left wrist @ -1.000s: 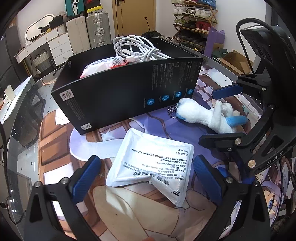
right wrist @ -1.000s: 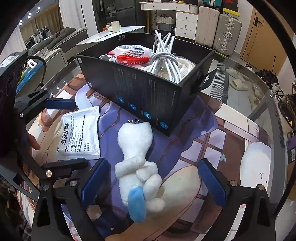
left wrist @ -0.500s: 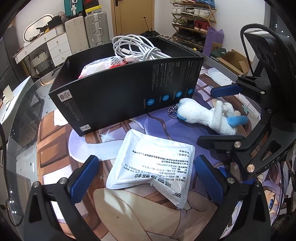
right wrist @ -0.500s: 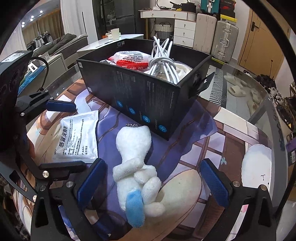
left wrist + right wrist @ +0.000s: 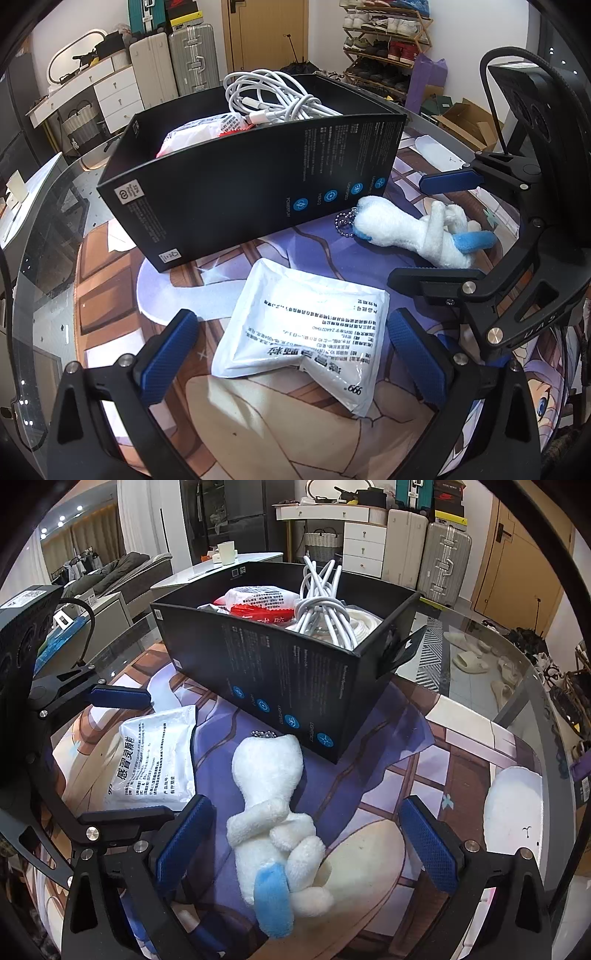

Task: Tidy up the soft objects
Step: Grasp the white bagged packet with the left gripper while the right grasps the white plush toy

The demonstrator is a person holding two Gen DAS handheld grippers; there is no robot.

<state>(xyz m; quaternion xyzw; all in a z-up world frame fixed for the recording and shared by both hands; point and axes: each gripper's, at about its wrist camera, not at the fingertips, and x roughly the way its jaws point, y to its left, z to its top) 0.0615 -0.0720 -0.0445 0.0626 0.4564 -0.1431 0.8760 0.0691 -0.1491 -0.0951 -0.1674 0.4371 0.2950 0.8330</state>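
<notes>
While we compare this moment with the one a second ago, very little has shifted: both claws have crept a touch closer to their targets, and nothing has been lifted. Our left claw (image 5: 291, 354) stands wide, its blue ribbed pads either side of the flat white foil sachet with black print (image 5: 306, 332), which lies on the printed anime-pattern mat (image 5: 258, 424) between the fingers and clear of both. Our right claw (image 5: 306, 843) is equally wide and empty, straddling the small white plush toy with a blue tip and bead chain (image 5: 273, 812); the toy sits nearer the left pad than the right. We judge both grasps are lined up but not begun, so these two soft things still wait outside the open black cardboard box (image 5: 251, 184), just ahead of both claws.

The right wrist view shows the box's contents best: a red-and-white packet (image 5: 258, 603) and a bundle of white cables (image 5: 325, 613), with little room left. The left wrist view alone shows the sachet's whole outline and its creased near corner.
</notes>
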